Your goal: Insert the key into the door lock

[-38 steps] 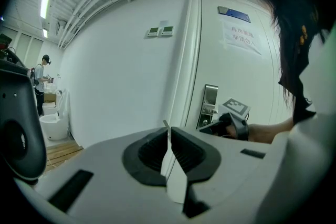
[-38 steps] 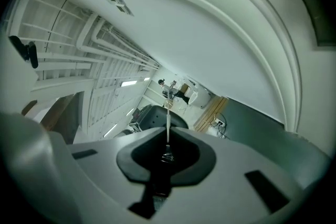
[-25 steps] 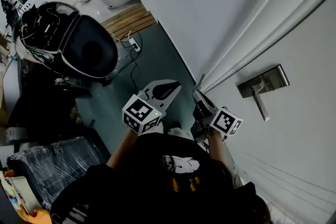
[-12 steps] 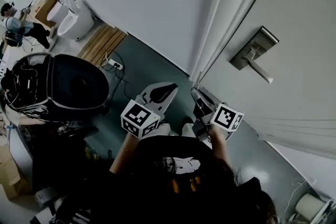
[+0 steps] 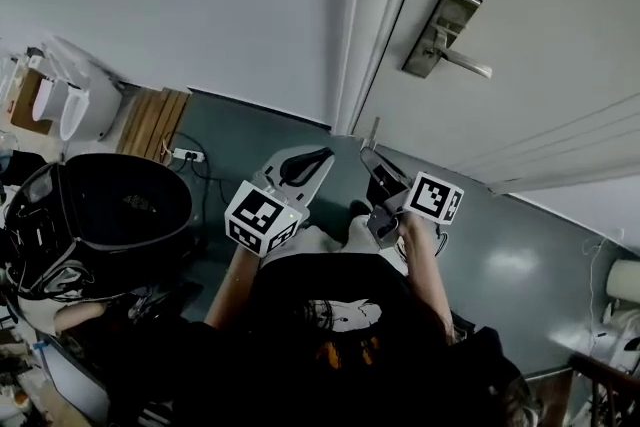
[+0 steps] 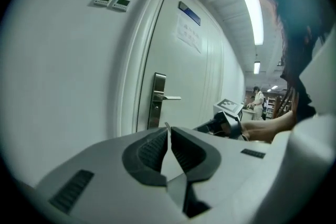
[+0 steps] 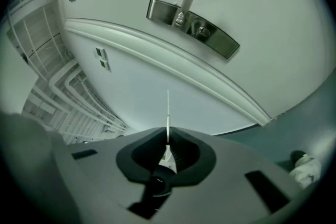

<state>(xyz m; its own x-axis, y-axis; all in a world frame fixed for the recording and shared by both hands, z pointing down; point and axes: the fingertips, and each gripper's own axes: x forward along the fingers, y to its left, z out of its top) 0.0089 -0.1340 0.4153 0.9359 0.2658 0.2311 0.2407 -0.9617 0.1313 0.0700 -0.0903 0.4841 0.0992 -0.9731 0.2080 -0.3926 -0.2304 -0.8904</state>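
The door lock (image 5: pixel 441 32) is a steel plate with a lever handle on the white door (image 5: pixel 540 115). It also shows in the left gripper view as the lock (image 6: pixel 157 100) and in the right gripper view as the lock (image 7: pixel 192 21). My right gripper (image 5: pixel 370 155) is shut on a thin metal key (image 5: pixel 373 133) that points toward the door frame, well short of the lock. Seen edge-on, the key (image 7: pixel 168 113) sticks out from between the jaws. My left gripper (image 5: pixel 320 158) hangs beside it, shut, jaws (image 6: pixel 168 132) touching with nothing in them.
The white door frame (image 5: pixel 358 35) runs between the wall and the door. A black round case (image 5: pixel 100 215), a power strip (image 5: pixel 183 155) and wooden slats (image 5: pixel 152 121) lie on the floor to the left. A paper notice (image 6: pixel 189 34) is on the door; wall switches (image 6: pixel 113 1) are left of the frame.
The head view has swung round, so the door lock now sits higher and more upright in it. Both grippers keep about the same place, still shut, the key still in the right one.
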